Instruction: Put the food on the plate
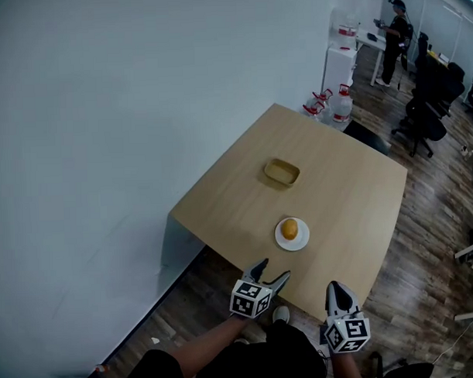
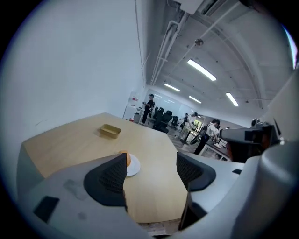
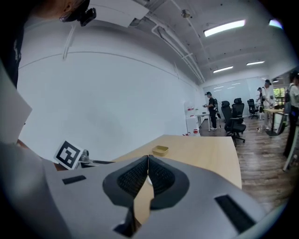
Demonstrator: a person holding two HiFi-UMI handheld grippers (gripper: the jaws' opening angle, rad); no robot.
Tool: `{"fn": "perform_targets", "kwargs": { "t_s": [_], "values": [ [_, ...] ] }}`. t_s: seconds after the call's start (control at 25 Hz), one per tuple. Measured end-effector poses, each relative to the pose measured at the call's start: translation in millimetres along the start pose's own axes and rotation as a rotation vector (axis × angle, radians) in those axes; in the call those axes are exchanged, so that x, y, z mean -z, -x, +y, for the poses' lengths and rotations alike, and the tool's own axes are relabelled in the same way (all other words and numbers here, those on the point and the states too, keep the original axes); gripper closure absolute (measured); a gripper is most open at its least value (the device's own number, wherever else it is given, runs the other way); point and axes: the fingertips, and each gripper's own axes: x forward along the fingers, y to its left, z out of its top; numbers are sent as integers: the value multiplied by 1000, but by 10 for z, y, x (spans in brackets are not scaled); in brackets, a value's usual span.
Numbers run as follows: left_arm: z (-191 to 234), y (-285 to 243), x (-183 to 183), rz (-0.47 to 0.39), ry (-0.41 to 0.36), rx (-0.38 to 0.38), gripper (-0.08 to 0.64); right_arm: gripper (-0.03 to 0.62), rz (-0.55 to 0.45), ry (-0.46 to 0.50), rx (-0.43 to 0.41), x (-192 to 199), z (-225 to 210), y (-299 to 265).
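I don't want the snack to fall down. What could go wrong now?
1. The round orange food sits on the small plate. The open left gripper points toward it, so a careless push might roll the food off.
2. The plate lies toward the near side of the table, so a shove could slide it toward the edge.
3. The right gripper is shut, so it probably couldn't catch anything quickly.

A round orange food item (image 1: pixel 290 230) sits on a small white plate (image 1: pixel 282 238).
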Motion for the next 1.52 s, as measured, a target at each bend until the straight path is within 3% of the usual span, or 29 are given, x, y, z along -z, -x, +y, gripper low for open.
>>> {"fn": "perform_targets", "kwargs": {
  "t_s": [0.2,0.24,0.32,0.44,0.64,0.8,1.12,1.52],
  "values": [
    [-411,941,-162,-130,-41,39,244,532,-29,-3,19,-19,440,426],
    [-452,1118,-181,-151,-42,37,295,532,-29,5,19,-11,534,486],
    [-532,1435,-199,-182,-23,51,470,532,-30,22,11,22,732,590],
    [-590,1854,-199,-224,-3,39,508,532,-32,49,-5,93,1034,739],
    [-571,2326,-201,-285,-81,-35,537,532,-56,45,48,171,1262,978],
    [-475,2539,-216,-310,-90,-63,540,532,-72,83,90,192,1341,1111],
    [-314,2636,-173,-313,-120,-88,540,532,-74,167,138,185,1457,1083],
    [-297,2481,-322,-317,-128,-83,540,532,-111,165,136,28,1423,1032]
  ]
}}
